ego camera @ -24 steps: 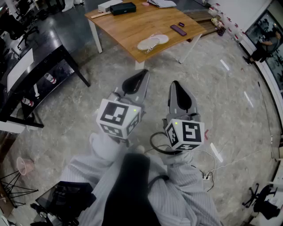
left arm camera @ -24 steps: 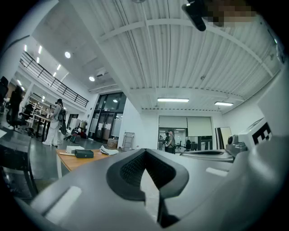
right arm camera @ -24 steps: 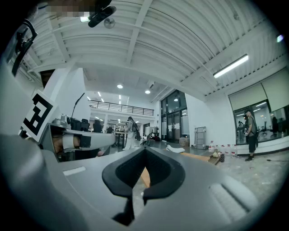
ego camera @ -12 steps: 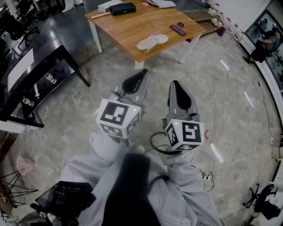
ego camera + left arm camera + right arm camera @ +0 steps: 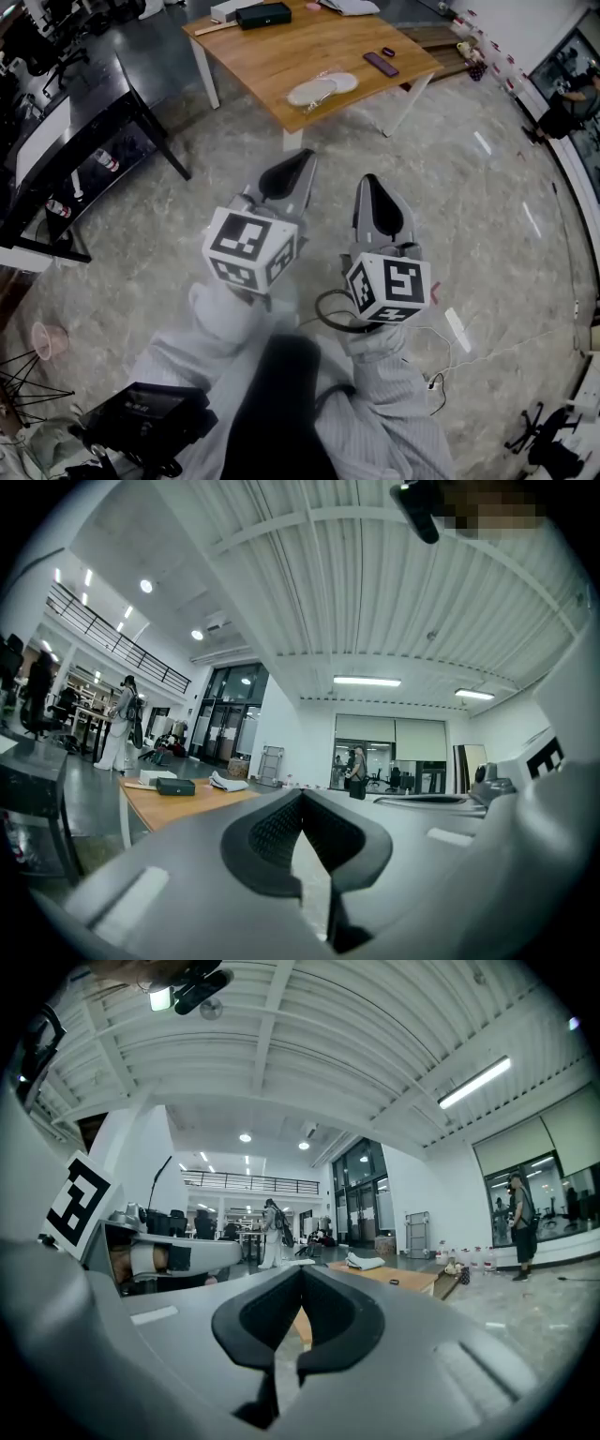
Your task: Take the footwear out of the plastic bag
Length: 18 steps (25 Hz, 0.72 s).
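- Looking down in the head view: each gripper's cube carries black square markers on white.
- Left gripper and right gripper are level, side by side over the marble floor, both pressed together and empty.
- The clear bag with white footwear lies near the table's front edge, ahead of both grippers and well apart, with open floor between.
- A black desk bounds the left; a black cable loops by the right cube.
- Left gripper view: jaws meet at the tips with nothing between; the table with a black box stands ahead left.
- Right gripper view: jaws closed tip to tip, nothing held; the table lies beyond, slightly right.
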Motion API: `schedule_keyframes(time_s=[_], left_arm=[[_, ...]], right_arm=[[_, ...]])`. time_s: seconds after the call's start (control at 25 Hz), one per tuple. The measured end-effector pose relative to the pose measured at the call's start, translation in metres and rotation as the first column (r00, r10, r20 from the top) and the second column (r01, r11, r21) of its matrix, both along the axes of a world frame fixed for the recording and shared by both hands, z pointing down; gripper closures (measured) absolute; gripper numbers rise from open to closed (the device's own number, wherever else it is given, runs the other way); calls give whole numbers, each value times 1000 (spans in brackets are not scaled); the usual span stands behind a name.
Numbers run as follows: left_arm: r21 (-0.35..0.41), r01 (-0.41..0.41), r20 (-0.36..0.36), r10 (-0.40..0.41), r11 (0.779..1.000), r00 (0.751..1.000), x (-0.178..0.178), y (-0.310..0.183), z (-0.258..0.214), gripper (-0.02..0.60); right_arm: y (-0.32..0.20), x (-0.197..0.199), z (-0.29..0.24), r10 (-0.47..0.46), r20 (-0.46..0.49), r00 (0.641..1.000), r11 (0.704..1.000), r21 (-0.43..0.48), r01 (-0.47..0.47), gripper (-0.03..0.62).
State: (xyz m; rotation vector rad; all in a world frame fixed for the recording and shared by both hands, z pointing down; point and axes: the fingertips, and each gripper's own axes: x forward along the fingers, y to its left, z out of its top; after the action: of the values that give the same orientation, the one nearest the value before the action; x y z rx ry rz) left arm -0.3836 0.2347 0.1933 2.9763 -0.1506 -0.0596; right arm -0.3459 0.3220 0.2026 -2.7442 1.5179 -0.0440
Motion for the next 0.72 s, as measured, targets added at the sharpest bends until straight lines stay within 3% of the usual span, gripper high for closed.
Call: schedule_keyframes(time_s=[0.2,0.72], left_arm=[[-32,32,40,-31,999,999,44,-28,22,580],[-16,116,79,-115,993,990,239,-146,37,580]], right_arm=[[-20,49,19,-13,32,999,1000,-24,14,580],[-153,255,29,-106,69,992,994,-29,108,580]])
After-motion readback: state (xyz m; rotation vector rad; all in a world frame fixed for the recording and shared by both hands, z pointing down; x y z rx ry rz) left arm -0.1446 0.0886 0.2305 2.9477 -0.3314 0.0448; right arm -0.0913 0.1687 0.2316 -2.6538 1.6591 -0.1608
